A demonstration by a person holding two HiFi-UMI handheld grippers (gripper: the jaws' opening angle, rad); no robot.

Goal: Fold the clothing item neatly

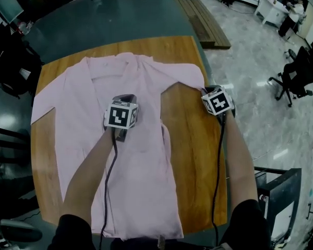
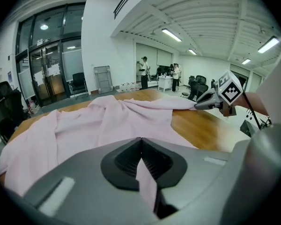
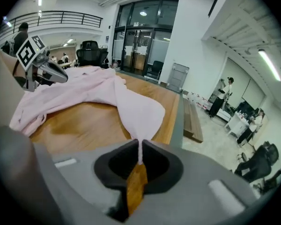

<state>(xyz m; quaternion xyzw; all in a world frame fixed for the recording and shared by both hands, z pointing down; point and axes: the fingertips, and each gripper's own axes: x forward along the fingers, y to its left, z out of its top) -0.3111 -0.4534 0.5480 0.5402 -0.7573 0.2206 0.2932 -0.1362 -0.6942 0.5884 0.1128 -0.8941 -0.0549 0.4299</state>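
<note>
Left claw pinches a fold of the pink shirt. Right claw clamps its sleeve edge, bare desk beneath it.

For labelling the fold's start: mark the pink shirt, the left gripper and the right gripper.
pink shirt (image 1: 141, 191): head view, lower front panel.
left gripper (image 2: 141, 146): left gripper view, between its fingertips.
right gripper (image 3: 140, 149): right gripper view, between its fingertips.
</note>
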